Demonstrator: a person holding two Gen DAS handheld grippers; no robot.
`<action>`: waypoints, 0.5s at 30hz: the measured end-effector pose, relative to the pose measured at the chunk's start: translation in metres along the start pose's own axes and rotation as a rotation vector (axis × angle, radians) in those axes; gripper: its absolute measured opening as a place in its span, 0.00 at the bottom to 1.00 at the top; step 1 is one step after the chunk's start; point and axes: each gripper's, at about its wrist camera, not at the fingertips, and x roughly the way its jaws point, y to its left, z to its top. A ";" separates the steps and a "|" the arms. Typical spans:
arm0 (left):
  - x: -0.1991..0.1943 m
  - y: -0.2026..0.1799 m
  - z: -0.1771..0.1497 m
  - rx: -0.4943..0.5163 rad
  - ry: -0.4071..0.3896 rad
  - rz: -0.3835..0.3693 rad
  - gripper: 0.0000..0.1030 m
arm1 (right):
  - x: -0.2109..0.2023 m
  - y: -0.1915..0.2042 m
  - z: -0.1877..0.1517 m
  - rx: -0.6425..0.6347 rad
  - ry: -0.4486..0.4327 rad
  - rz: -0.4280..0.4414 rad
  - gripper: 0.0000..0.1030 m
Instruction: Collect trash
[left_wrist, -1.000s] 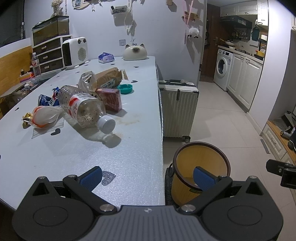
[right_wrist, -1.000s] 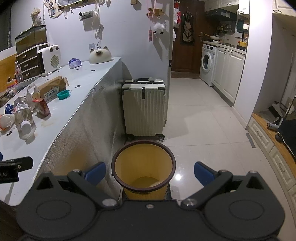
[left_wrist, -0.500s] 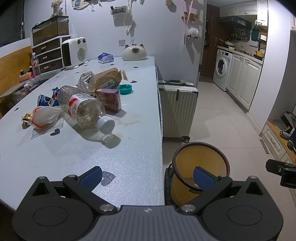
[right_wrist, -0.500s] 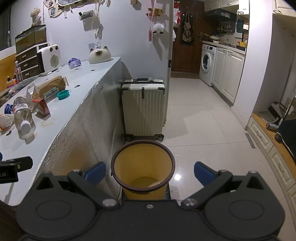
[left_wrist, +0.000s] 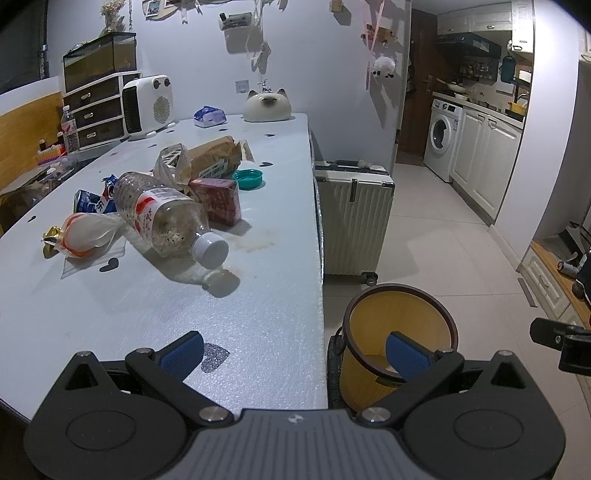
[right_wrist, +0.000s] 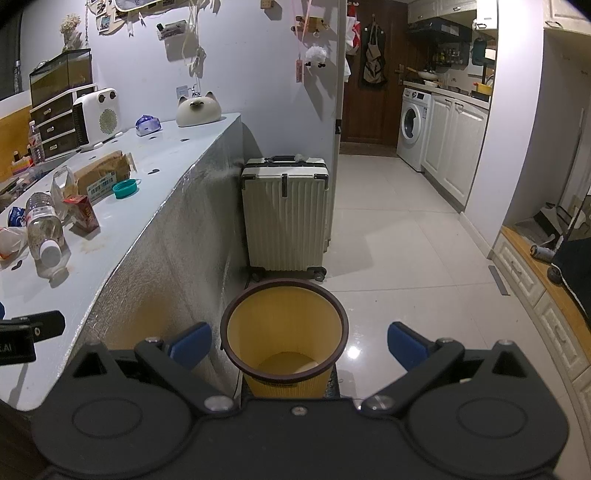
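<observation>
L cam over table (left_wrist: 258, 314) edge; R cam above bin (right_wrist: 284, 325); both share bin, suitcase (right_wrist: 286, 214).

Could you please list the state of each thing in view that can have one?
left claw: open, empty
right claw: open, empty, above the bin
bin: upright, no lid, nearly empty
bottle: on its side, capped
teal lid: loose on the table
red box: lying flat
paper bag: crumpled, torn open
suitcase: upright, shut
</observation>
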 end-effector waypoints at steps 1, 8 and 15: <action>0.000 0.000 0.000 0.000 0.000 0.000 1.00 | 0.000 0.000 0.000 0.000 0.000 0.000 1.00; 0.000 0.000 0.000 0.000 0.000 0.000 1.00 | 0.000 0.000 0.000 -0.001 0.001 -0.001 1.00; 0.000 0.000 0.000 -0.001 0.001 0.001 1.00 | 0.000 0.001 0.000 0.000 0.001 -0.005 1.00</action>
